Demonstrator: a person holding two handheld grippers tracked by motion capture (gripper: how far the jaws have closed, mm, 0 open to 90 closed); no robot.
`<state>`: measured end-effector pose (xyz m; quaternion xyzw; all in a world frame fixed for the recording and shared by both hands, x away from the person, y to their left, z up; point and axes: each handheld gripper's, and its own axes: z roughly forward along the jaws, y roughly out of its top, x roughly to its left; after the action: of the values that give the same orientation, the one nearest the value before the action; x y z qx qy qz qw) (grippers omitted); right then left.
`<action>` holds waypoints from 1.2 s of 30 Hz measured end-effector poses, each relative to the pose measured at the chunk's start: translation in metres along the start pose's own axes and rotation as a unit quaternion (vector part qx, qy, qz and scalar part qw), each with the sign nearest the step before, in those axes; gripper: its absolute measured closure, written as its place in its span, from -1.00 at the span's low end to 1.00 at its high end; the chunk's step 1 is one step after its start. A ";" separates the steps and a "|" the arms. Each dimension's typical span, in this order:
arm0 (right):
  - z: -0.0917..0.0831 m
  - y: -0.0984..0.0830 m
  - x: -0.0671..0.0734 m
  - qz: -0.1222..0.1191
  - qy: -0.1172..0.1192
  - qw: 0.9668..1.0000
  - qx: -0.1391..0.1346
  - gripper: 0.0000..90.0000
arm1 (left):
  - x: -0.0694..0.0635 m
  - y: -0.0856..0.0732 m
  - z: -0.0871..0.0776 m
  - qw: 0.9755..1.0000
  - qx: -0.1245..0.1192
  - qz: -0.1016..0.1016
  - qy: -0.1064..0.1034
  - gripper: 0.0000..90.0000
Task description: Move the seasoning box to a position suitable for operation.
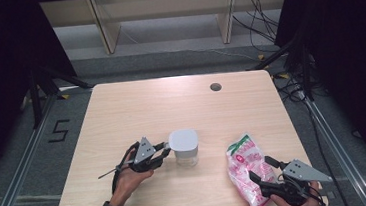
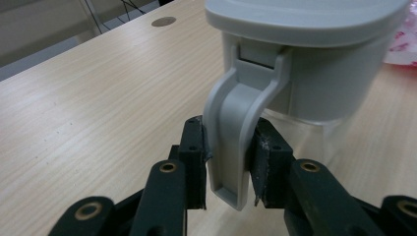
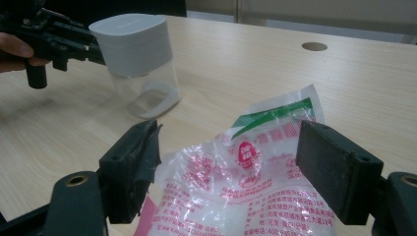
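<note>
Evenly lit from overhead, dim and dark beyond the table [image 1: 121, 113] edges. Soft shadow left of the container [image 3: 140, 59]. Blurred, out of focus near jaws. Slightly grainy.

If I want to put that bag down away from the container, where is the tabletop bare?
Bare wood covers the far half of the table, from the container back to the round hole. The near strip between container and bag is also free. It is crowded at the left gripper, clamped on the container's latch, and around the right gripper over the bag.

Wooden table [image 1: 136, 112] with grommet hole [image 1: 215, 86]
</note>
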<state>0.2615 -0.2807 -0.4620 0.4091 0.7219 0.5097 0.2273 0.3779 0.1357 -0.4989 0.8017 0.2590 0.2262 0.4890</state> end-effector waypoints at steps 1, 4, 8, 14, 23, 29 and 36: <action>0.001 0.000 -0.002 -0.012 0.001 1.000 -0.004 -0.44 | 0.000 0.000 -0.003 1.000 0.002 0.009 0.000 0.52; 0.001 0.001 -0.003 -0.017 0.003 1.000 -0.002 -0.44 | -0.001 -0.001 -0.007 1.000 0.009 0.017 -0.006 0.48; 0.001 0.000 -0.002 -0.022 0.000 1.000 -0.004 -0.44 | -0.002 0.001 -0.013 0.999 -0.015 0.029 -0.020 0.33; 0.002 0.000 0.000 -0.007 0.005 1.000 -0.001 -0.44 | 0.000 0.005 -0.017 0.998 -0.025 0.040 -0.046 0.29; 0.003 -0.001 -0.001 -0.013 0.005 1.000 0.003 -0.44 | 0.001 0.008 -0.015 0.997 -0.038 0.024 -0.063 0.40; 0.004 -0.001 0.000 -0.001 0.006 1.000 -0.007 -0.44 | -0.007 0.010 -0.011 0.997 -0.040 0.000 -0.063 0.44; 0.004 -0.001 -0.002 -0.006 0.009 1.000 -0.005 -0.44 | -0.016 0.021 0.010 0.998 -0.042 -0.014 -0.042 0.50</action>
<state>0.2652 -0.2797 -0.4649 0.3992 0.7237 0.5155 0.2263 0.3760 0.1113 -0.4859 0.7856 0.2393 0.1962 0.5358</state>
